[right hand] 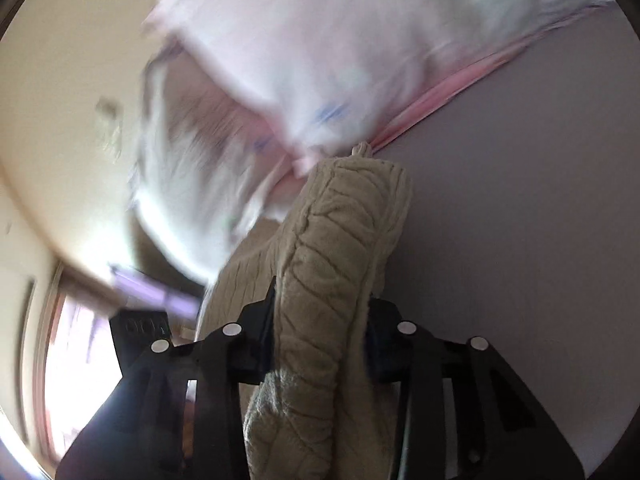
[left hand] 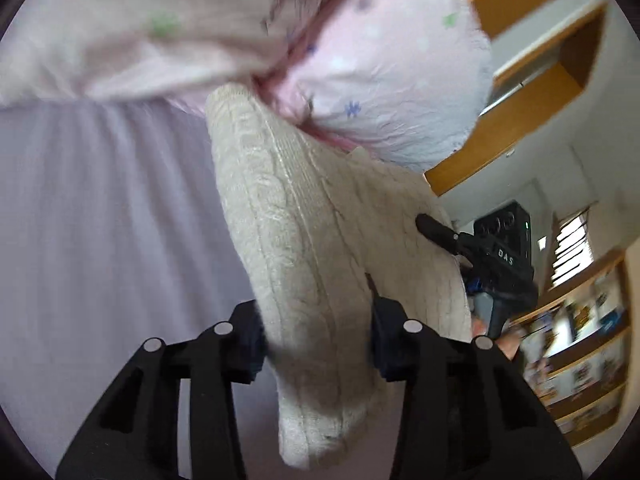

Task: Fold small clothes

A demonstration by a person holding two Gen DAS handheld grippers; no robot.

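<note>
A cream cable-knit garment (left hand: 304, 248) hangs stretched between my two grippers, lifted off the lavender surface (left hand: 100, 220). My left gripper (left hand: 316, 320) is shut on one end of it. My right gripper (right hand: 320, 320) is shut on the other end (right hand: 332, 248); it also shows in the left wrist view (left hand: 440, 234) at the knit's far edge. A pale pink garment (left hand: 380, 72) with small star prints and a pink trim hangs from the knit's top, also in the right wrist view (right hand: 320, 60), blurred.
Wooden shelves (left hand: 560, 80) and a stocked bookcase (left hand: 580, 352) stand to the right in the left wrist view. A bright window (right hand: 76, 352) and cream wall (right hand: 60, 120) fill the left of the right wrist view.
</note>
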